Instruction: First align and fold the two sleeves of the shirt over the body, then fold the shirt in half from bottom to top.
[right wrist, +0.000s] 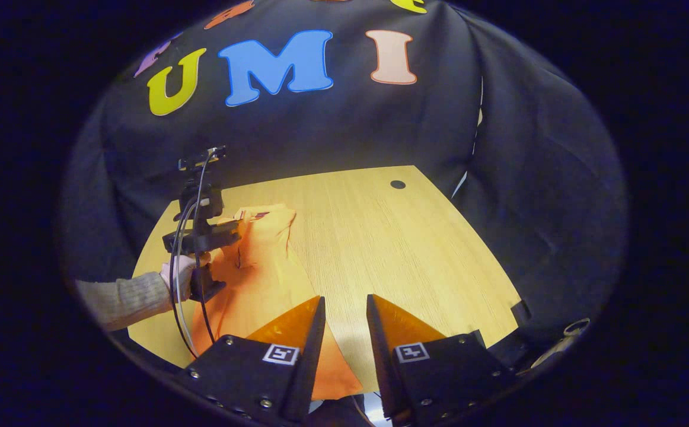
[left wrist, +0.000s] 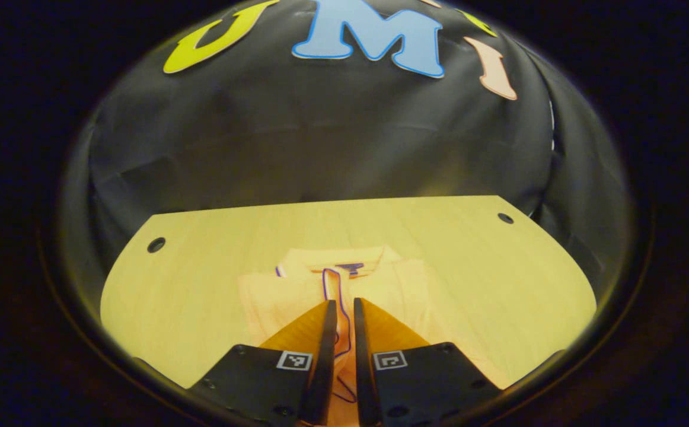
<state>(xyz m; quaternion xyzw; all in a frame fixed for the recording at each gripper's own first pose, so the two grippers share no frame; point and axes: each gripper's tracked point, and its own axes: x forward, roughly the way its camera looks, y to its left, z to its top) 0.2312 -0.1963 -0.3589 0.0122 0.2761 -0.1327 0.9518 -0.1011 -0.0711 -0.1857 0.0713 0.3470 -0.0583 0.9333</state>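
My left gripper [left wrist: 344, 303], nearly closed on nothing, hangs above the orange collared shirt [left wrist: 297, 293] at lower centre; my right gripper [right wrist: 344, 299] gapes empty over the wooden table [right wrist: 392, 237].

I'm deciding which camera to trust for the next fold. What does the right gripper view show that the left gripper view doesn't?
Right gripper view: the left gripper from outside, over the shirt, with the hand and sleeve holding it, plus the shirt's near edge between the right gripper fingers, which stand apart.

Left gripper view: the collar up close, just past its own nearly closed fingers.

Both: the orange shirt on the wooden table.
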